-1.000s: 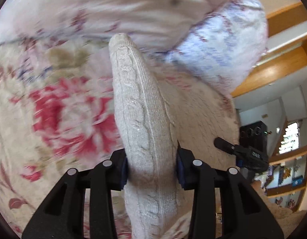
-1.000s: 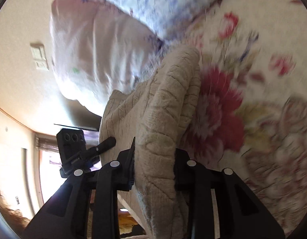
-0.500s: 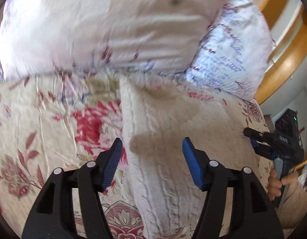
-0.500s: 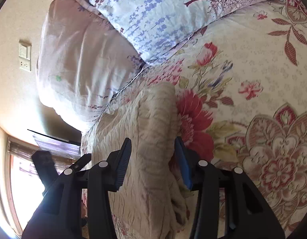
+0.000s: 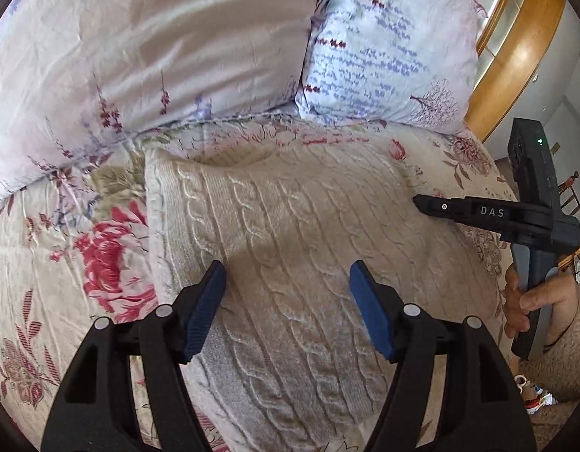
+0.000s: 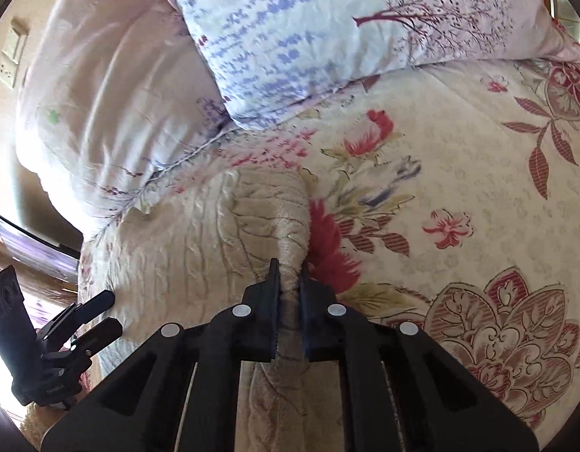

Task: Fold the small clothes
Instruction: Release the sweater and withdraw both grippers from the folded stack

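A cream cable-knit sweater (image 5: 290,226) lies spread flat on the floral bedspread (image 5: 45,263), its top near the pillows. My left gripper (image 5: 288,286) hangs open and empty just above the knit, blue pads wide apart. My right gripper (image 6: 289,282) is shut on the sweater's right edge (image 6: 291,226), which bunches into a ridge between the fingers. The right gripper also shows in the left wrist view (image 5: 433,205) at the sweater's right side. The left gripper shows in the right wrist view (image 6: 94,312), open at the sweater's far edge.
Two pillows lean at the head of the bed: a pale pink one (image 5: 139,49) and a white one with blue and purple print (image 5: 387,49). A wooden headboard (image 5: 515,56) stands behind them. A wall switch (image 6: 11,56) is at far left.
The sweater went from held up and bunched to lying flat. My left gripper let go and opened wide. My right gripper opened half a second ago and has now shut on the right edge.
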